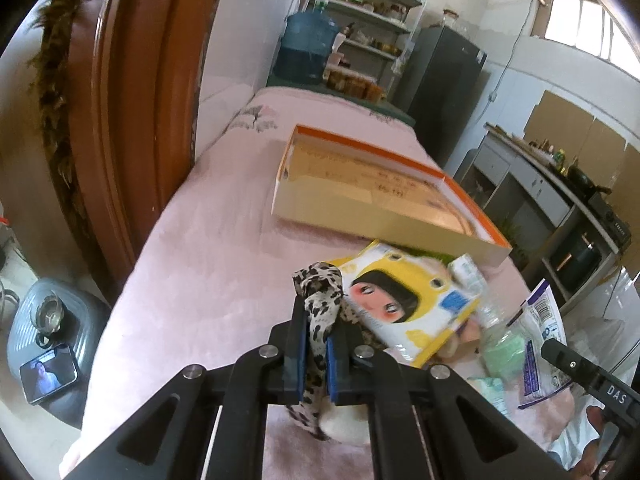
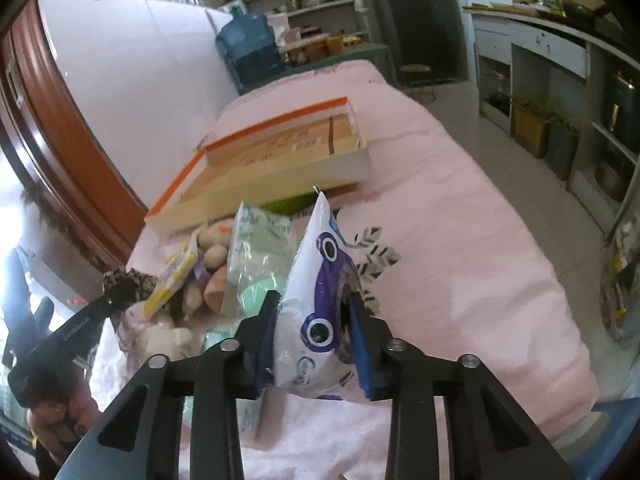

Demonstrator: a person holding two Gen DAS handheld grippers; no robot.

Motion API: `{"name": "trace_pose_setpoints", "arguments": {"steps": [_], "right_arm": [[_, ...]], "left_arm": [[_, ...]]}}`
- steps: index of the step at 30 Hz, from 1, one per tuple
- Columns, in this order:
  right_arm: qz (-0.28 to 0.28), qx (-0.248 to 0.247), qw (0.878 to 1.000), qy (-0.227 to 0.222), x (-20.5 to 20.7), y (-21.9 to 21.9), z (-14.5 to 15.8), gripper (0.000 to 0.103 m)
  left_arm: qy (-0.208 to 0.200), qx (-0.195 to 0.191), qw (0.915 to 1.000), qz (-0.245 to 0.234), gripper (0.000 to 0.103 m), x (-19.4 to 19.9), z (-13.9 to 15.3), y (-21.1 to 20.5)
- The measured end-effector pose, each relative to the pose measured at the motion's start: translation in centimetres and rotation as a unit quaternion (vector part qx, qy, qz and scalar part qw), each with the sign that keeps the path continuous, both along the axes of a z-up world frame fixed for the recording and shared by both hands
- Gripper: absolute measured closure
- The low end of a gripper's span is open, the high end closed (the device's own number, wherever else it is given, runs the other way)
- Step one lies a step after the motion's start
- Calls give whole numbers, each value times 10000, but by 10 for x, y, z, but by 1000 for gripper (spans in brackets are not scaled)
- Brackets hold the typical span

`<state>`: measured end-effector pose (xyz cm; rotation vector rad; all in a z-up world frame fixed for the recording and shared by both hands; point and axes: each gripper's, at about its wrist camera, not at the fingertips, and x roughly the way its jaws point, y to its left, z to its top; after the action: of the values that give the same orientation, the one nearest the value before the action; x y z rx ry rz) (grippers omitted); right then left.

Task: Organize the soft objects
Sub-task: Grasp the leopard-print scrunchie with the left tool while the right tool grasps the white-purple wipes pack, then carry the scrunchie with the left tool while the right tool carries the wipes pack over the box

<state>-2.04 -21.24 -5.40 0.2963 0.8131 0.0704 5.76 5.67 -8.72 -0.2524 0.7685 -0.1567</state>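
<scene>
My left gripper (image 1: 318, 312) is shut on a leopard-print cloth (image 1: 320, 292) and holds it above the pink bed cover. My right gripper (image 2: 314, 300) is shut on a white and purple plastic packet (image 2: 320, 276), held upright; the packet also shows in the left wrist view (image 1: 542, 340). A pile of soft items lies between the grippers: a yellow pack with a child's face (image 1: 404, 300), a clear bag with green pads (image 2: 256, 256) and plush toys (image 2: 212, 252). An open shallow box with an orange rim (image 1: 384, 184) lies beyond the pile; it also shows in the right wrist view (image 2: 280, 160).
The bed has a pink cover (image 2: 460, 240). A wooden headboard (image 1: 132, 100) stands on the left. A blue water jug (image 1: 308, 44) and shelves (image 1: 372, 20) are at the far end. A grey suitcase with a phone (image 1: 48, 372) stands on the floor at left. Kitchen counters (image 2: 560, 60) are on the right.
</scene>
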Motion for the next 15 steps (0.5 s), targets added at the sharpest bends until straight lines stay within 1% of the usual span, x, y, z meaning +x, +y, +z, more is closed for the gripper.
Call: {"name": "trace_pose_setpoints", "arguments": {"steps": [2, 5, 9, 15], "right_arm": [[23, -17, 9999, -100, -3, 0, 5, 78], [132, 90, 9997, -166, -6, 1, 10, 81], [222, 81, 9992, -324, -10, 5, 18, 82], [368, 66, 9976, -588, -14, 8, 34, 82]], "left_arm": [[-115, -36, 9999, 2, 96, -2, 7, 2], [-305, -133, 9994, -45, 96, -7, 20, 4], [-553, -255, 9980, -167, 96, -10, 39, 5], [-965, -150, 9948, -272, 96, -17, 73, -1]]}}
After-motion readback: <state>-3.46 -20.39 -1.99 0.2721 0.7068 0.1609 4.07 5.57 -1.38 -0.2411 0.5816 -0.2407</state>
